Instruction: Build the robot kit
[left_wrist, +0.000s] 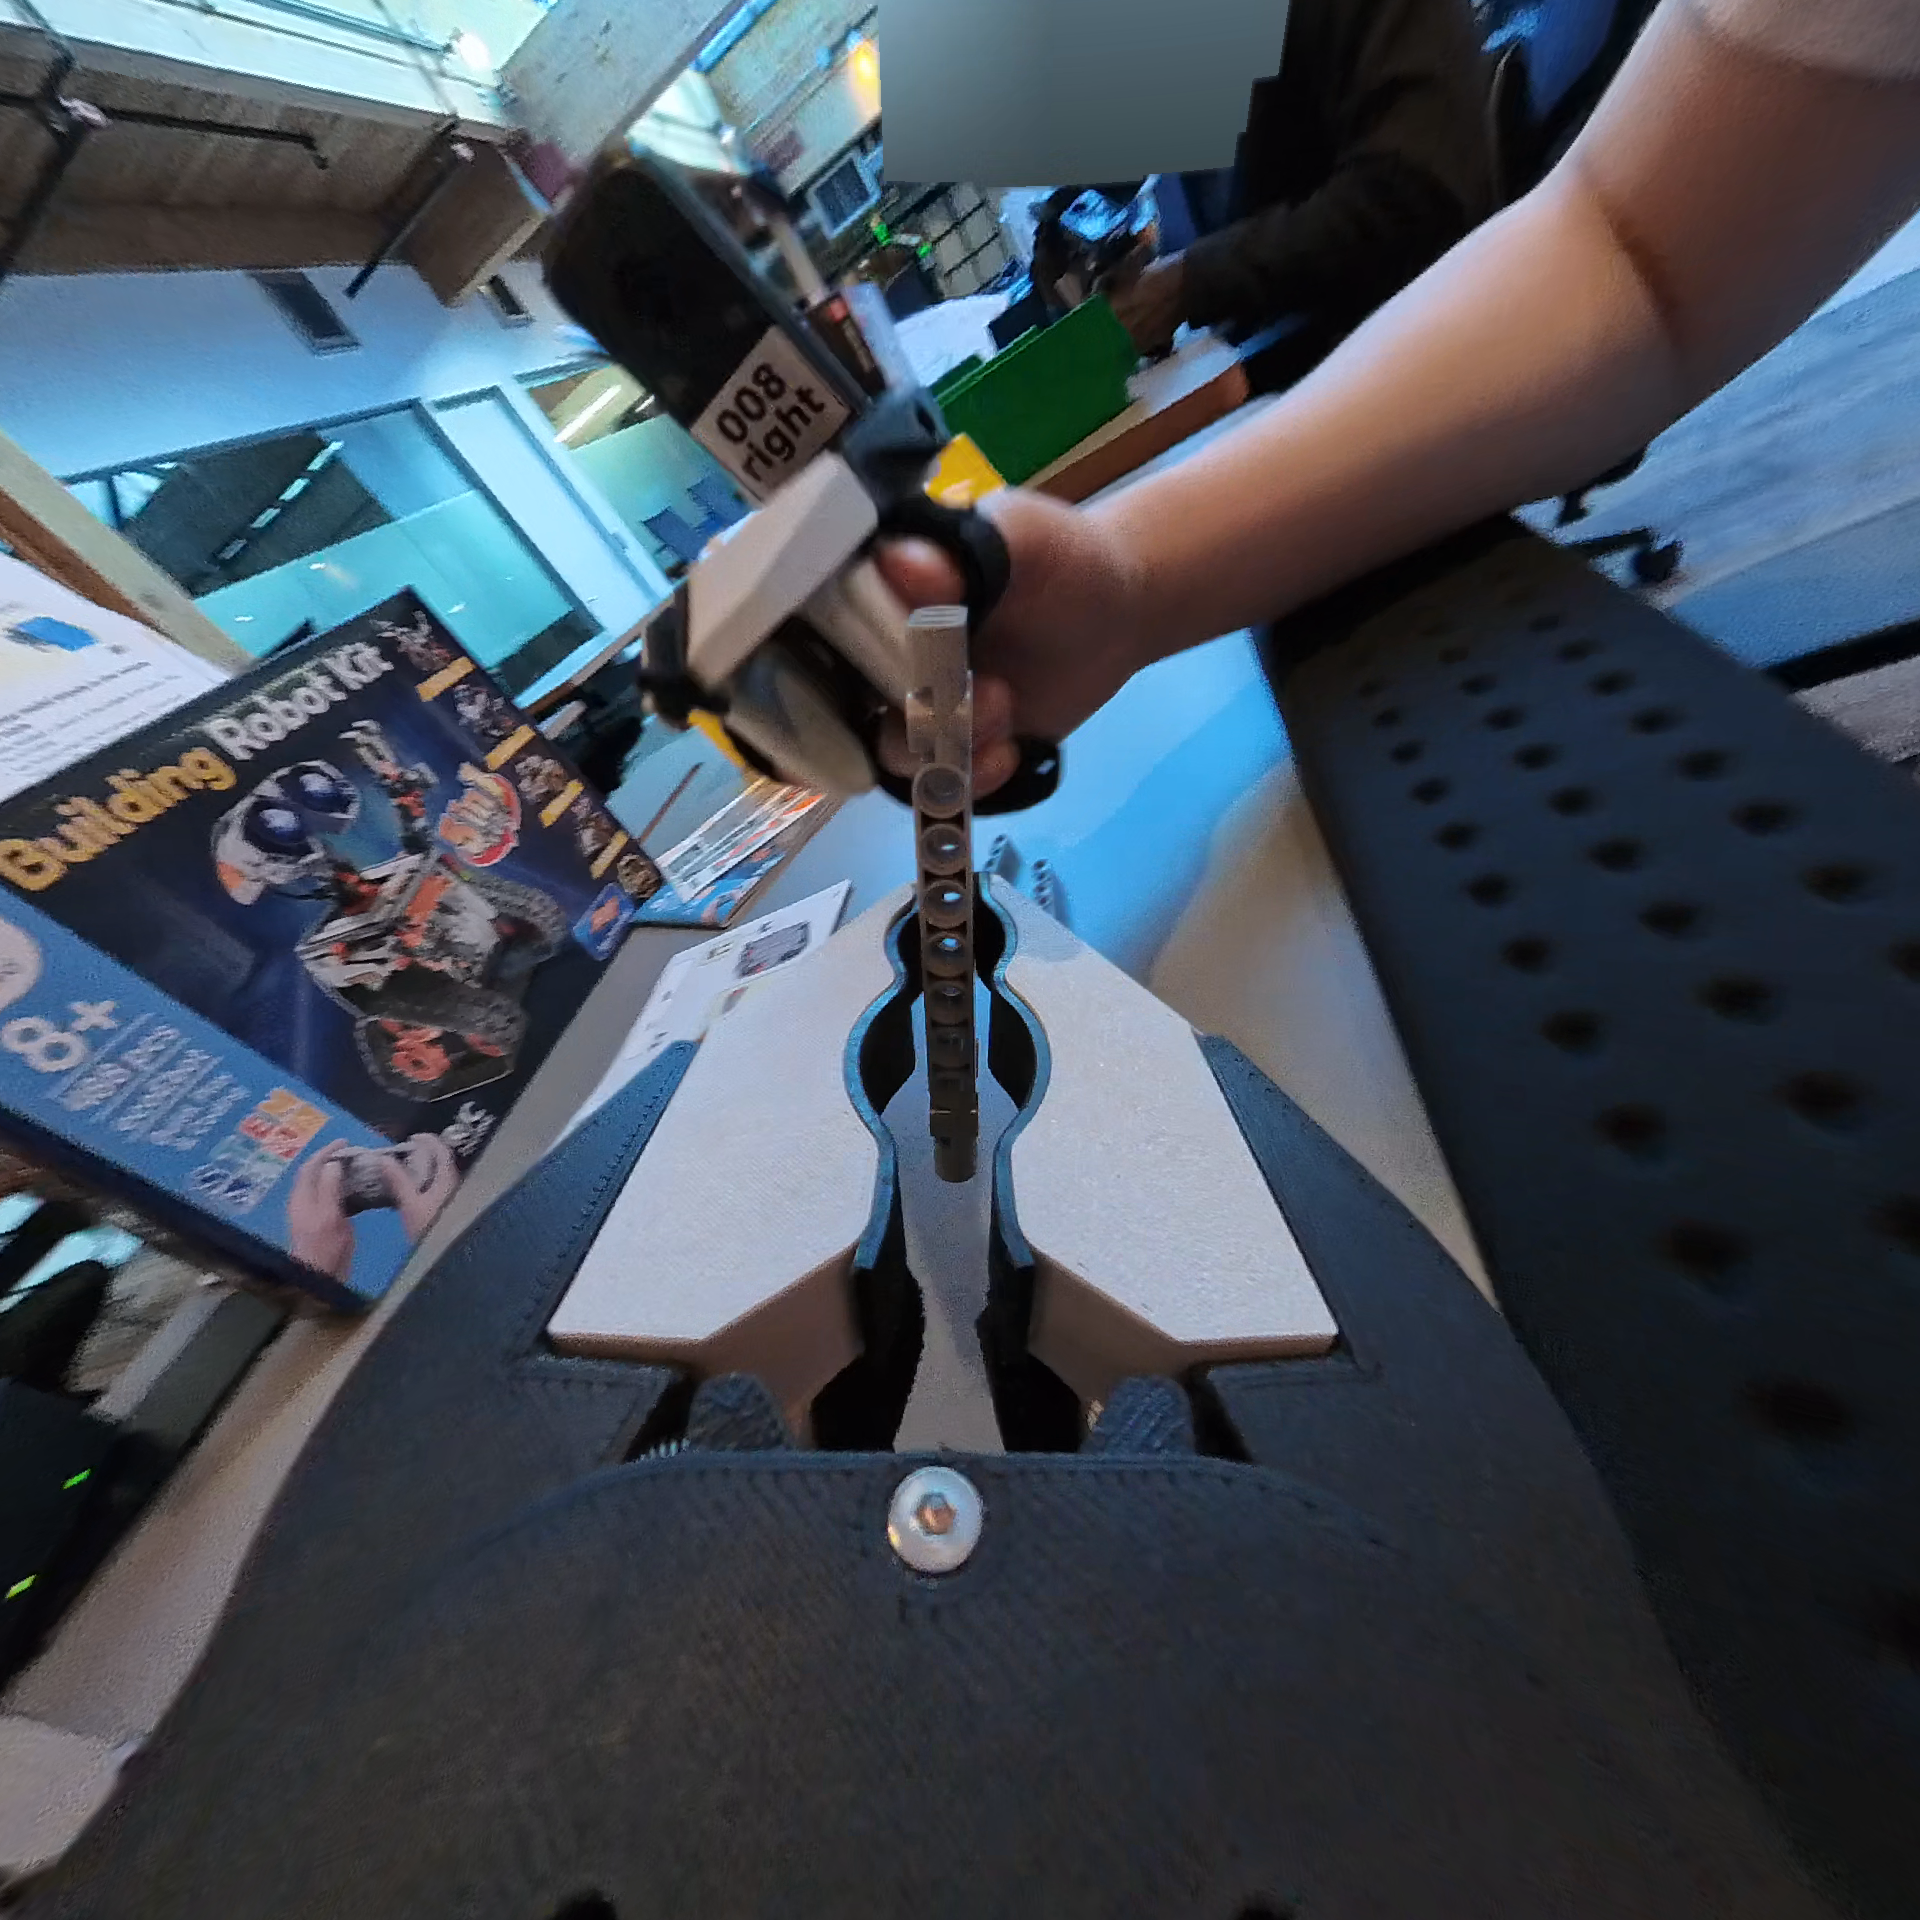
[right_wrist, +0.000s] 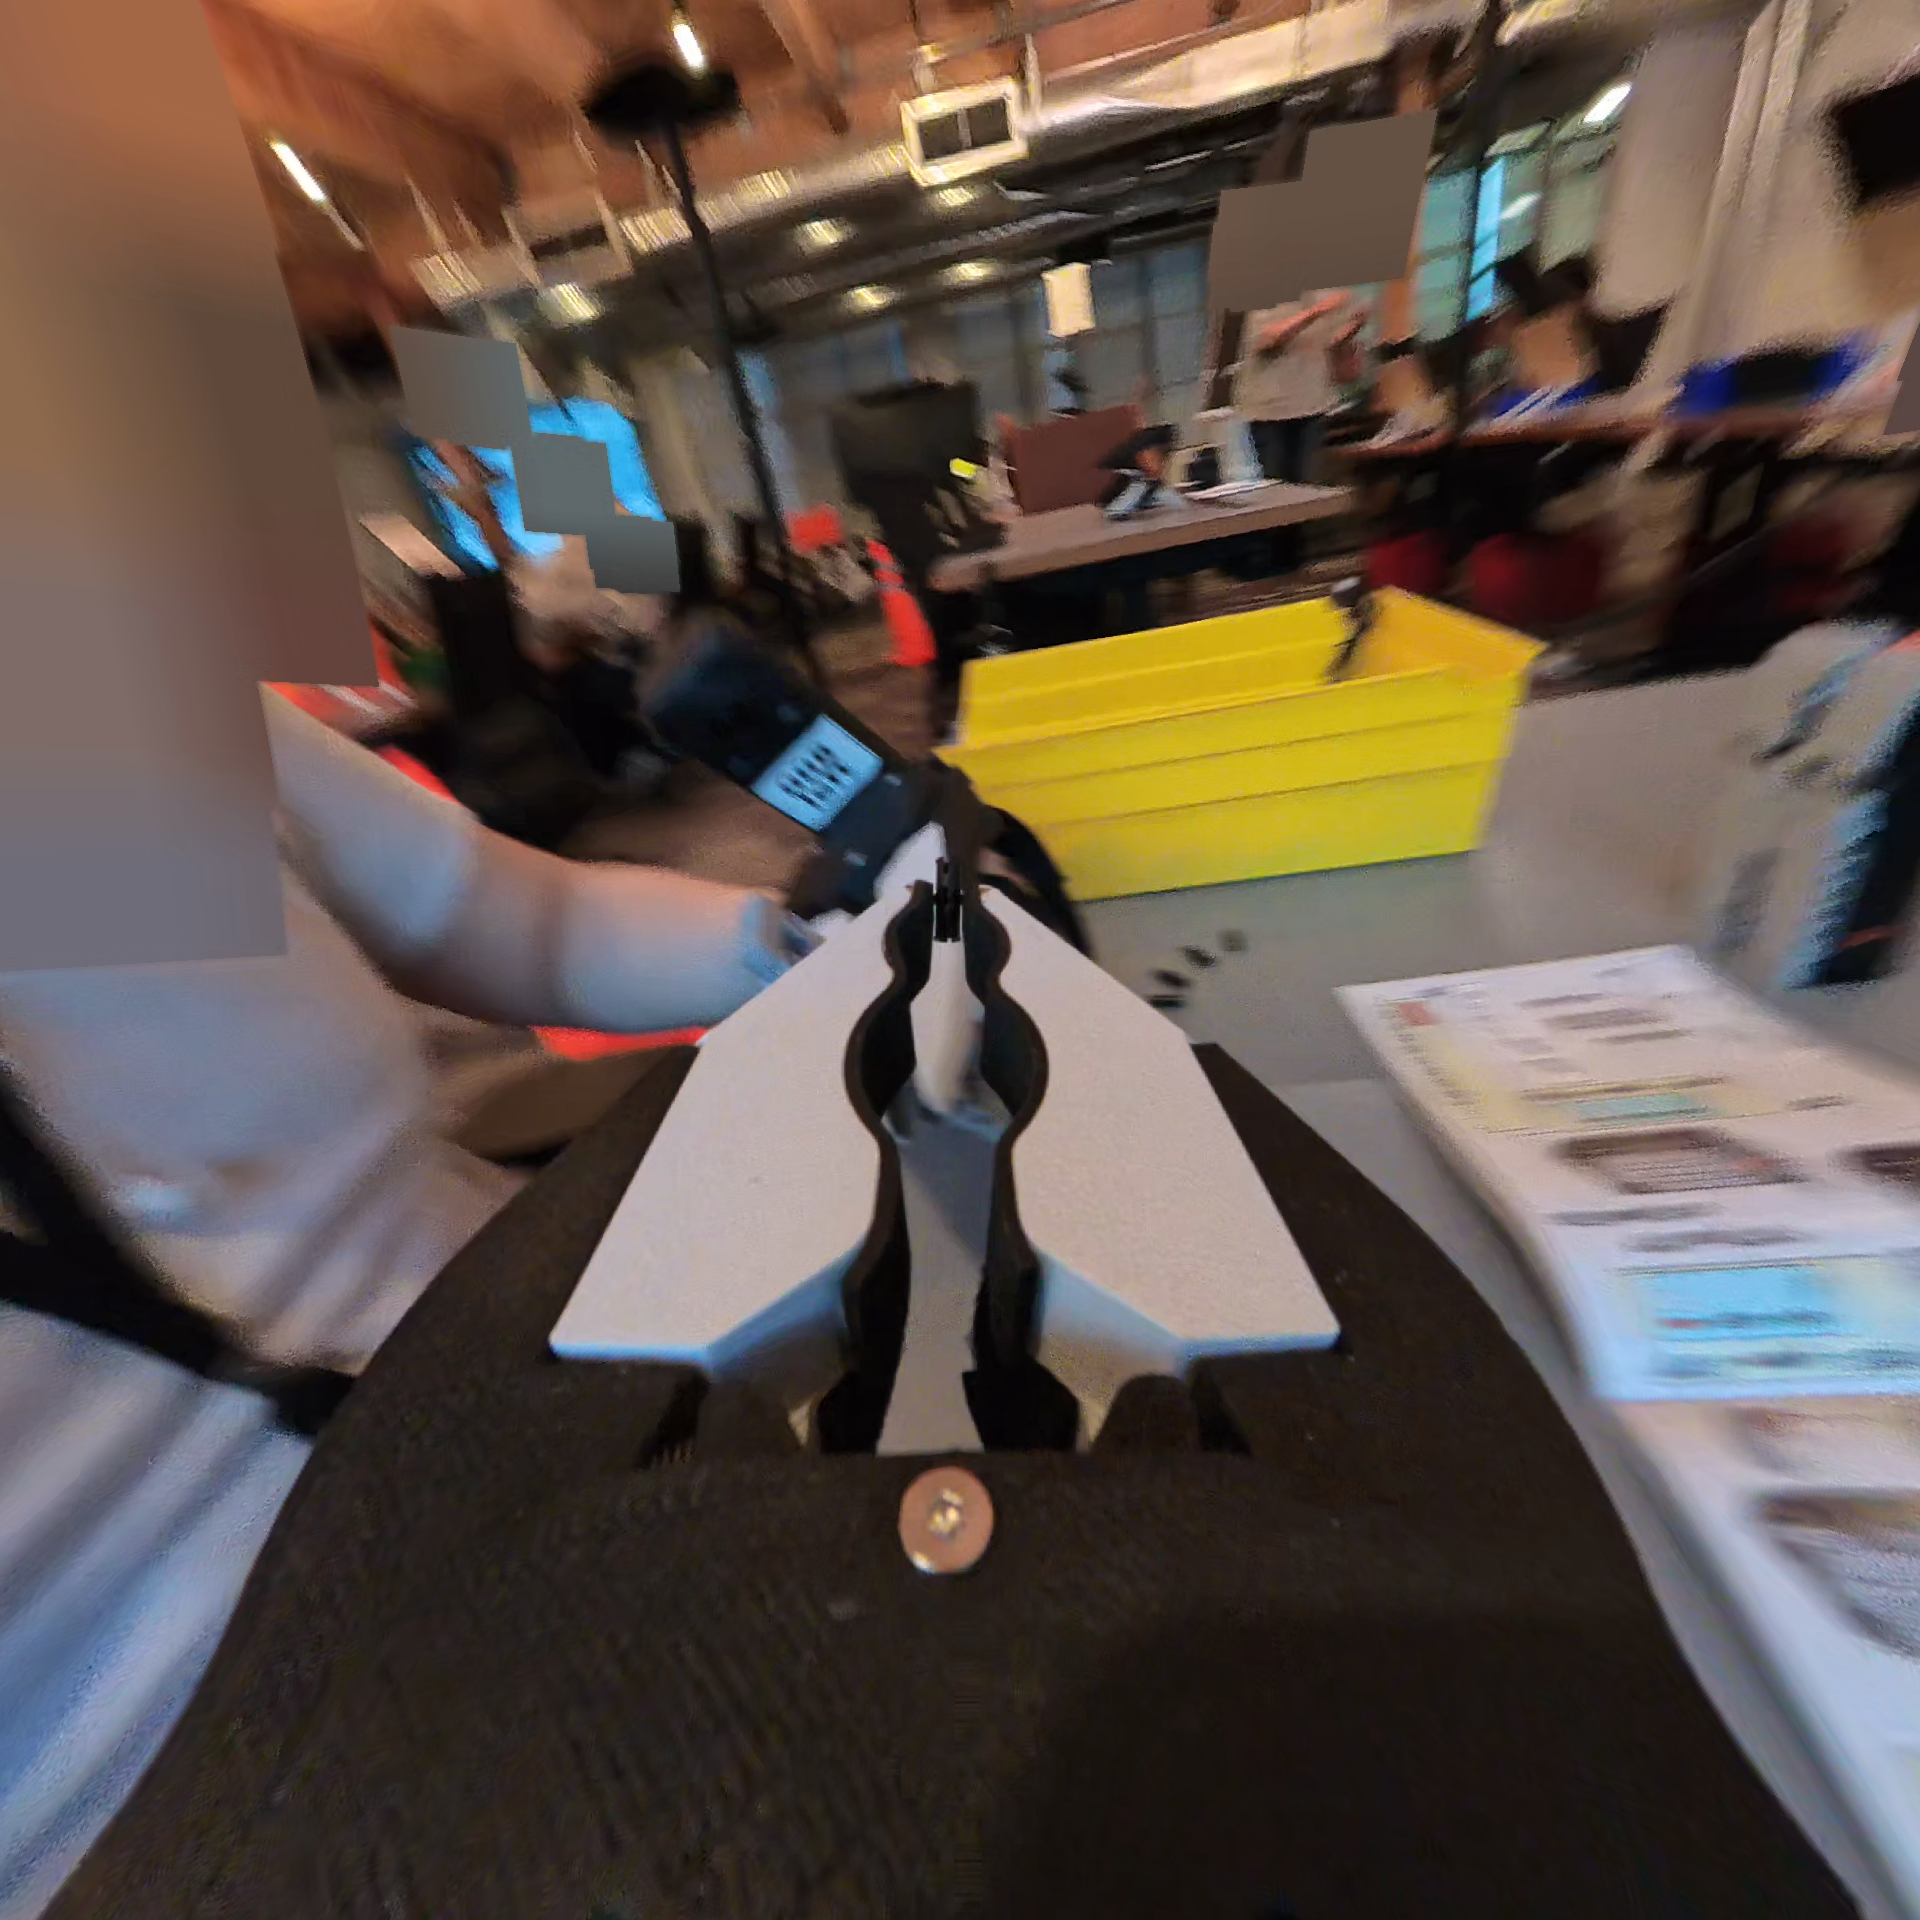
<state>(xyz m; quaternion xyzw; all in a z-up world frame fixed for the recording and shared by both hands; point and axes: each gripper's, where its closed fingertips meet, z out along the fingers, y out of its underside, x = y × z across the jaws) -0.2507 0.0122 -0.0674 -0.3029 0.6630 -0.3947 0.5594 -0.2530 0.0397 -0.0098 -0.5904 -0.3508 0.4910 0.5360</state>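
Left hand-held gripper pinches a holed beam; right hand-held gripper pinches a small black pin, unjoined.

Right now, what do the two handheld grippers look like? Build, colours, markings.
Both match: each gripper, left gripper and right gripper, has two pale grey wedge fingers with wavy black-lined inner edges on a black textured printed body with one silver bolt. Seen from the left wrist view, the right unit carries a white label and black strap. Forearms are bare.

Open workshop hall; ceiling lights overhead. Grey table behind yellow bin. Glass partitions beyond.
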